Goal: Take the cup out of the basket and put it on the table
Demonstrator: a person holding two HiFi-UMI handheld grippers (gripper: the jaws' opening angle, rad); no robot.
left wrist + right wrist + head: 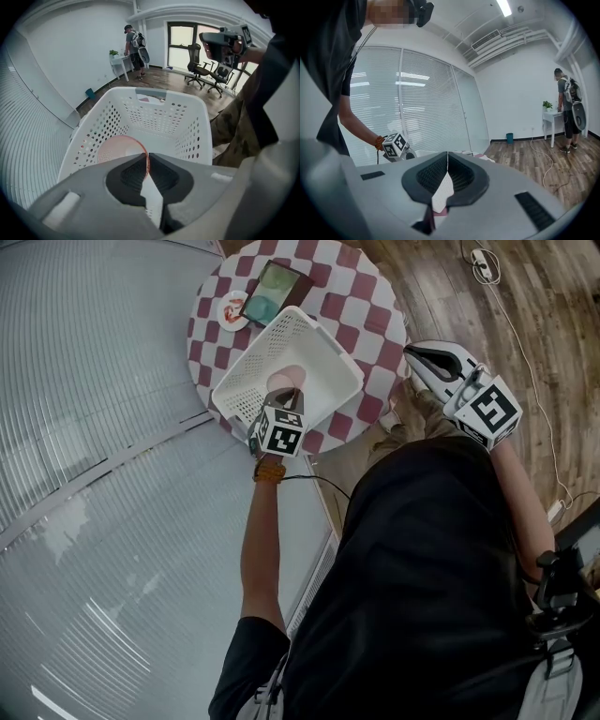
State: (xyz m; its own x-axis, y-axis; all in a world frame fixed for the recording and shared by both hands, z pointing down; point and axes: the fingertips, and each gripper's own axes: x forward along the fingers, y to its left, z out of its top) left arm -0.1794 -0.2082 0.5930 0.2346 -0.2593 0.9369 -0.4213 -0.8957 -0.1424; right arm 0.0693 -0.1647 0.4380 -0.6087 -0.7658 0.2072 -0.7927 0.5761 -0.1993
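My left tongs (146, 164) are clenched on the thin rim of the pink cup (117, 151). One pad is inside the cup and one is outside. The cup is inside the white basket (329, 344), in the corner close to me. I cannot tell if its bottom touches the basket floor. My right tongs (447, 161) are squeezed together with nothing in them. They hang out to my right, away from the tabletop (370, 310).

Here is what I think could go wrong. I only have a little pinch on the rim, so the cup could swing, tip or slip out if I move fast. The basket wall is right beside the cup, and the cup could bump it on the way up. The basket looks light, so a bump might drag it or tip it.

The basket fills most of the round tabletop. A small plate (233, 310) and a flat dark thing with a green picture (274, 292) sit at the far side, just past the basket. The bare checked cloth to the right of the basket looks like the best spot. It is near the edge, though, so a cup set down too far out could fall onto the wood floor (441, 296), where a white plug strip (482, 264) lies.
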